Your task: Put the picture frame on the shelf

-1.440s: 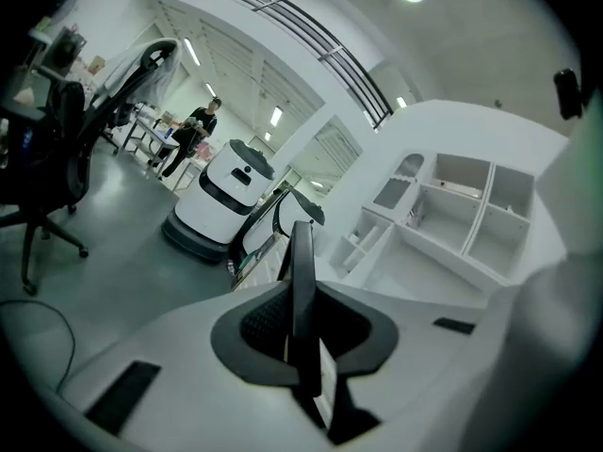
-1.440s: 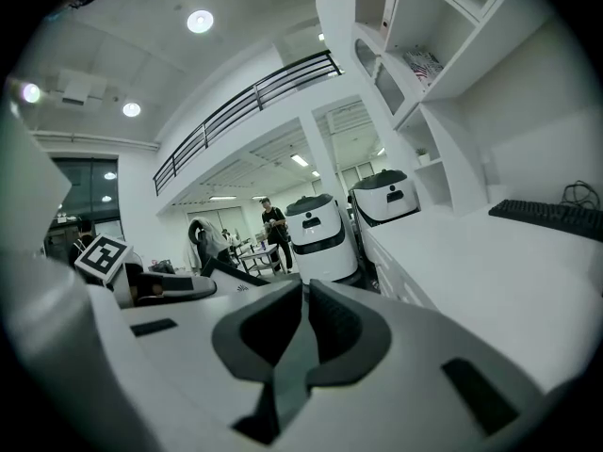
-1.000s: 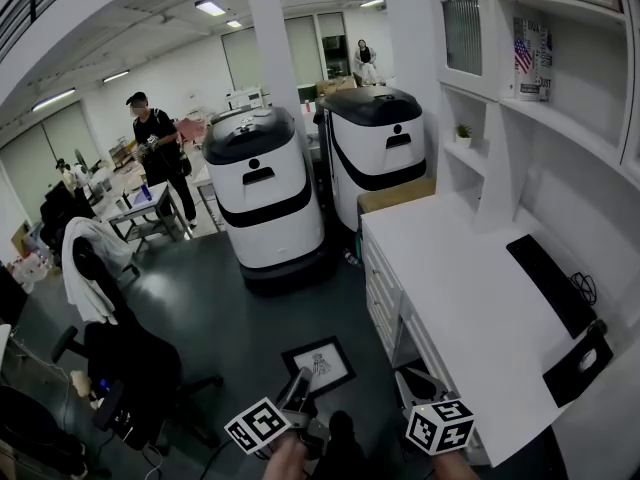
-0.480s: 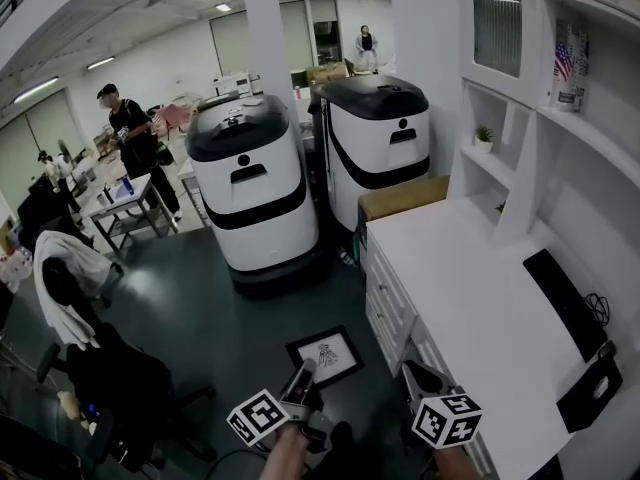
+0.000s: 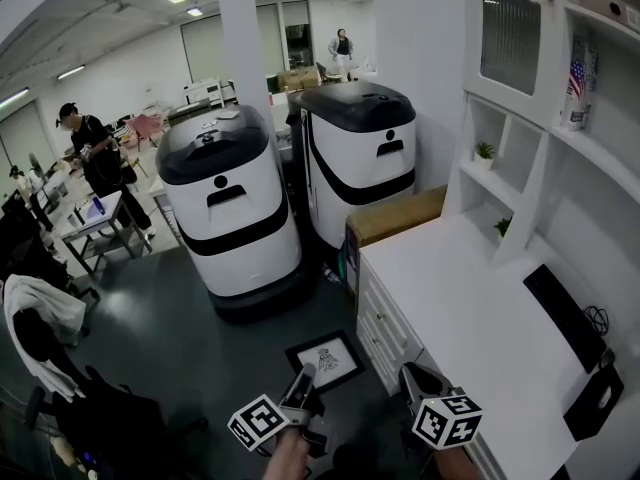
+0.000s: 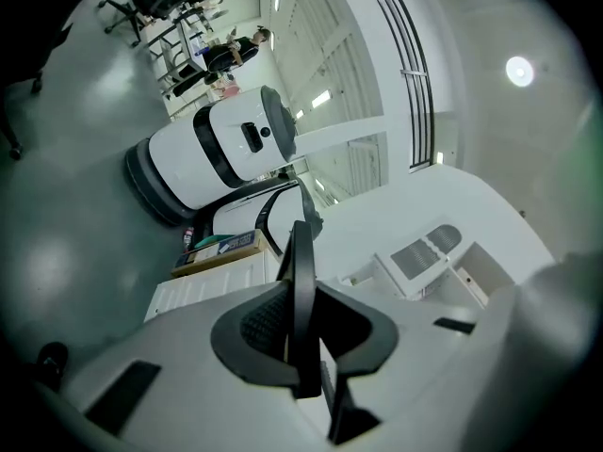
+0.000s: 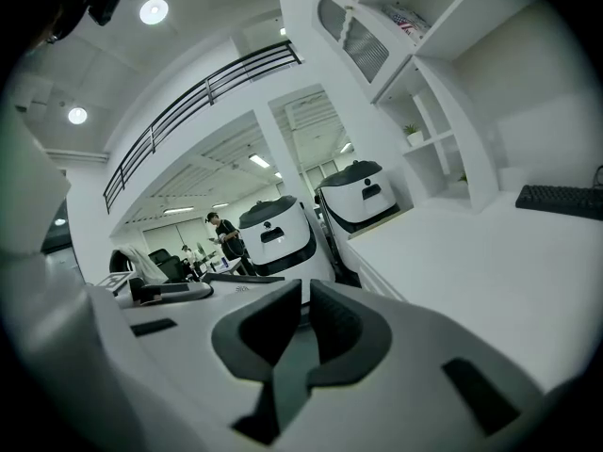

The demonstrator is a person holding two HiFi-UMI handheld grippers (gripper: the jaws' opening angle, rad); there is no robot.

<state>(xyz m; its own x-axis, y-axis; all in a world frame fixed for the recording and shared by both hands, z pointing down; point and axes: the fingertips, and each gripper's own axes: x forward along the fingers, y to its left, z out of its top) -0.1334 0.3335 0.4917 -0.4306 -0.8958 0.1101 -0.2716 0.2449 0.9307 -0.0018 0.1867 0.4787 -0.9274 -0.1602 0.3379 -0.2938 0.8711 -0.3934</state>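
Observation:
The picture frame (image 5: 325,360) is black with a white drawing and hangs flat above the dark floor, beside the white desk's drawers. My left gripper (image 5: 303,381) is shut on its near edge. In the left gripper view the frame (image 6: 301,262) shows as a thin black edge clamped between the pads of the left gripper (image 6: 300,323). My right gripper (image 5: 415,380) is low by the desk's front corner, shut, with nothing between the pads; its own view shows the right gripper (image 7: 306,314). The white shelf unit (image 5: 520,183) rises at the right above the desk (image 5: 470,308).
Two large white and black machines (image 5: 230,208) (image 5: 360,158) stand ahead, with a cardboard box (image 5: 395,216) at the desk's far end. A keyboard (image 5: 565,313) lies on the desk. Small plants (image 5: 484,151) sit in the shelf's niches. A person (image 5: 85,148) stands far left.
The view has shifted, so the machines and shelf sit further left and lower. The far person has moved left. The frame stays in my left gripper.

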